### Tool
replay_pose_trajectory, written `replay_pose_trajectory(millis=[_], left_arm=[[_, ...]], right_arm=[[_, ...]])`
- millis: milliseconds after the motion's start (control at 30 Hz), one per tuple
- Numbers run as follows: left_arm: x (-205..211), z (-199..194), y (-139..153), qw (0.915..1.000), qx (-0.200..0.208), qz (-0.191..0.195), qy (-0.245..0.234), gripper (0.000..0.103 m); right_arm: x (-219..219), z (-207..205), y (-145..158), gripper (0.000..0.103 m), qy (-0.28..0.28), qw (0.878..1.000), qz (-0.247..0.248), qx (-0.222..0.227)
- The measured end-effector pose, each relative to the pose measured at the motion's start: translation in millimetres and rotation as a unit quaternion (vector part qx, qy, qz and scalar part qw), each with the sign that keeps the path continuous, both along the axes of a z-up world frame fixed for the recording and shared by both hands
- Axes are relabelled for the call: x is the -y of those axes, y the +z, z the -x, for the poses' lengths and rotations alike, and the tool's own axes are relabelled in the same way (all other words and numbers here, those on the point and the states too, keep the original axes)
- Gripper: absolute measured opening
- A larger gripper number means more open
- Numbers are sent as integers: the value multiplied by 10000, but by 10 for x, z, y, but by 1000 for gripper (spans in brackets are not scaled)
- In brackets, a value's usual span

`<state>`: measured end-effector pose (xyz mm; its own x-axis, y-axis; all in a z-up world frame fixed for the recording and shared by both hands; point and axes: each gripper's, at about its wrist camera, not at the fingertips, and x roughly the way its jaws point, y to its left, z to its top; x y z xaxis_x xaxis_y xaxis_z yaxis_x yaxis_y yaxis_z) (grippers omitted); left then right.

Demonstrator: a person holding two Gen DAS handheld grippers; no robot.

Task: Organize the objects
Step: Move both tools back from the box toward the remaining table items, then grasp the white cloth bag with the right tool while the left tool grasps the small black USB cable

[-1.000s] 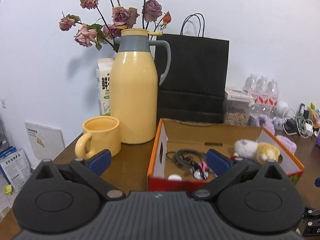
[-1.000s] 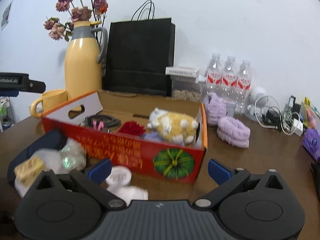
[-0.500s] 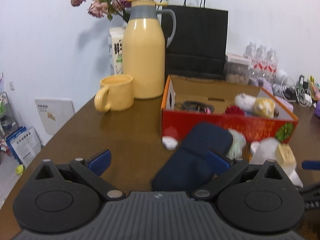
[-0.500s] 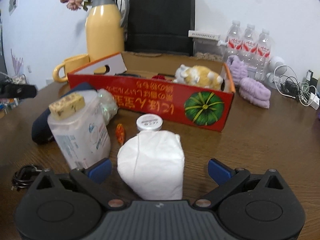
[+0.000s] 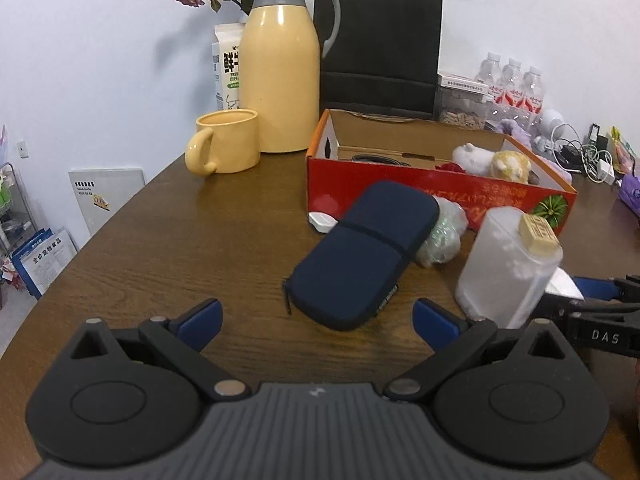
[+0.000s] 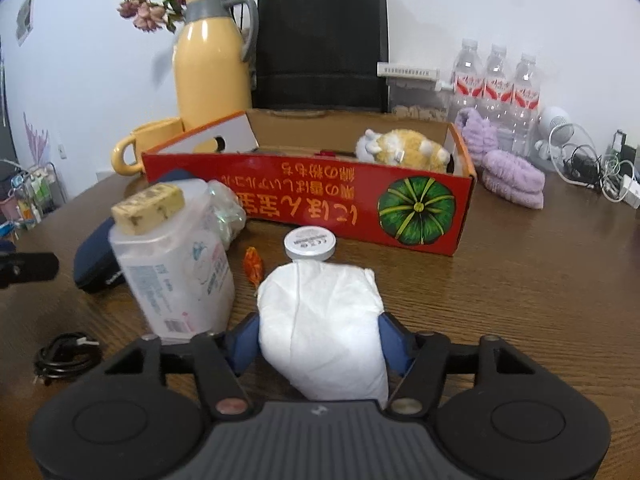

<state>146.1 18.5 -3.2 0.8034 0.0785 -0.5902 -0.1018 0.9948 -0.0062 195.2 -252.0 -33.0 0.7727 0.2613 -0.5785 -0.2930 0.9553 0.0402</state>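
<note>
My right gripper (image 6: 316, 340) is shut on a white tissue pack (image 6: 320, 312) on the table in front of the red cardboard box (image 6: 320, 208). The box holds a plush toy (image 6: 404, 150) and a cable. My left gripper (image 5: 316, 316) is open and empty, just short of a dark blue pouch (image 5: 364, 252) that lies on the table. A clear plastic jar with a tan lid (image 5: 508, 264) stands right of the pouch; it also shows in the right wrist view (image 6: 176, 256). The right gripper's side shows in the left wrist view (image 5: 592, 304).
A small white round tin (image 6: 310, 243), an orange candy (image 6: 254, 262) and a crumpled clear bag (image 6: 224, 212) lie before the box. A black cable (image 6: 64, 356) lies at front left. A yellow mug (image 5: 224, 142), yellow thermos (image 5: 280, 68), black bag (image 5: 380, 44), water bottles (image 6: 496, 76) and purple cloths (image 6: 512, 178) stand behind.
Both grippers pulled back from the box toward the near table edge. The right gripper closed from open onto the white tissue pack. The left gripper stayed open.
</note>
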Motion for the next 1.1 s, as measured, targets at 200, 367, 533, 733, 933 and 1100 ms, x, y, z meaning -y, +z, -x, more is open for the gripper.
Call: replay_pose_trajectory(millis=[200,367,533,733,933,1100], left_arm=[[63,81,-69,9998,-150,59,-129,103],[165,132,-147,9991,-307,38,-303,103],[304,151,-228,9978,-426,-59,-513,103],[390,112,-336,9966,-590,-80,-564,103],[442,99,-387,9961,-617,-112,-627,103],[475,131,-384,9955,-630,-149,-696,102]], right_arm=[[39,240,55,56,-126,9992,37,389],[81,424,93,55,-169,9978,-22,636],[109,531,114,56,-236,9967,-44,772],[119,563,122,56,-269,9961,-21,835],[125,560,122,56,-270,9962,-23,831],[122,558,122,56,-277,9962,-14,820]])
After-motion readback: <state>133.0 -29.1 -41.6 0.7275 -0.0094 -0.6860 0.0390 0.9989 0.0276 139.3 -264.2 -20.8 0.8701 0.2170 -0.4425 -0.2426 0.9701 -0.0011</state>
